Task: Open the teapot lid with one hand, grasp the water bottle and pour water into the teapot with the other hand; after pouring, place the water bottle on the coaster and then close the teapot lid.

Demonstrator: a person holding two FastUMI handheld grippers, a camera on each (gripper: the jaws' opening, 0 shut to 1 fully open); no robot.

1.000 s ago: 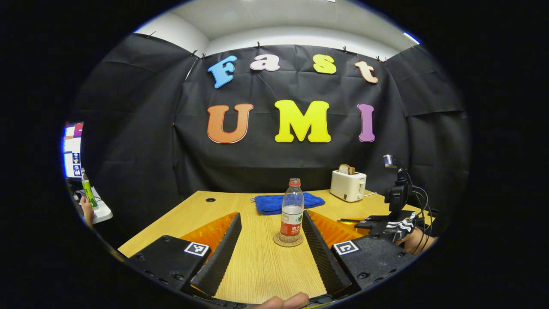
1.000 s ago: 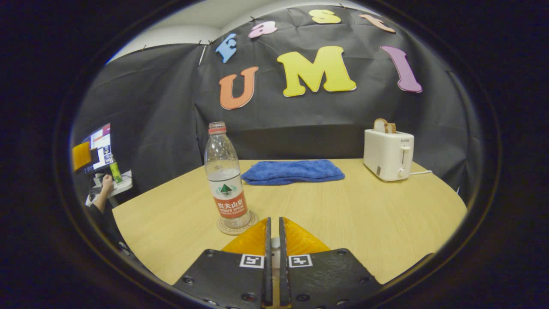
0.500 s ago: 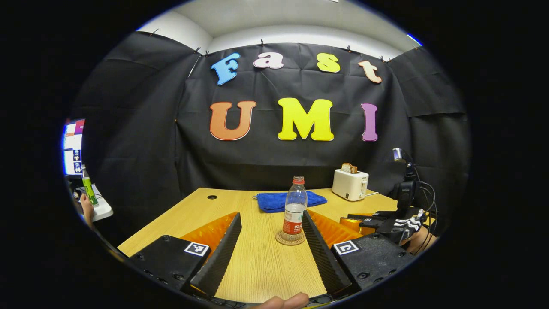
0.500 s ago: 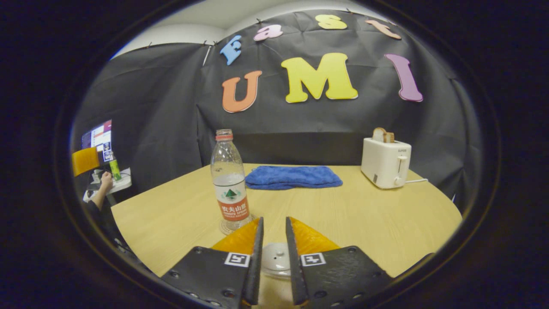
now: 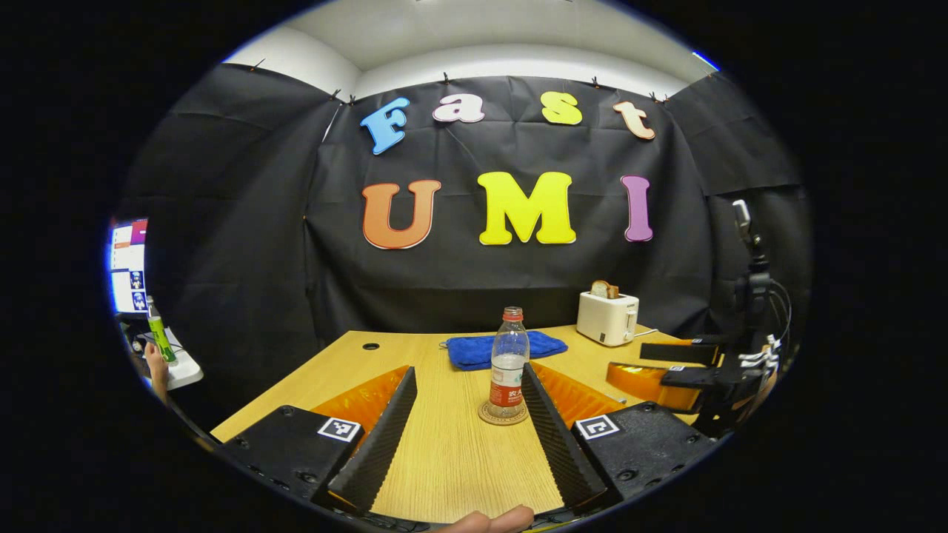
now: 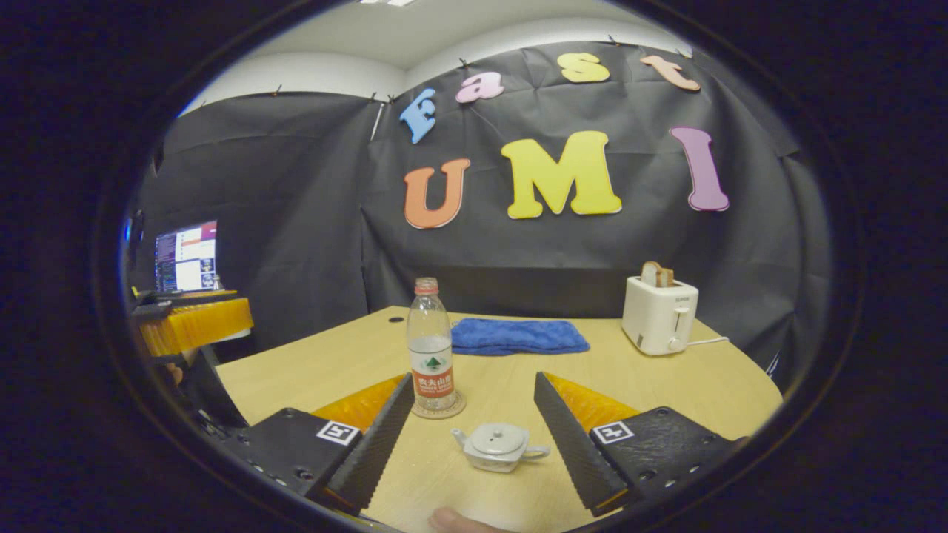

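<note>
The wooden counter (image 6: 666,385) carries everything, and the right gripper view takes in a small white teapot (image 6: 498,446) near the front edge, its lid (image 6: 495,439) seated on top, spout to the left and handle to the right. The teapot stands between the widely spread fingers of the right hand-held gripper (image 6: 474,433), touching neither. The left gripper view instead catches that same gripper from the side, at the counter's right edge.

A white toaster (image 6: 658,317) with bread in its slot stands toward the back right corner; a folded blue towel (image 6: 518,334) lies along the back edge. The water bottle (image 5: 508,363) stands upright on a round coaster (image 5: 503,414) mid-counter, clear plastic, partly filled, with a red cap and a red-and-white label (its writing too small to read). The left hand-held gripper (image 5: 468,403) is spread wide too, holding nothing, the bottle just beyond its fingertips.
</note>
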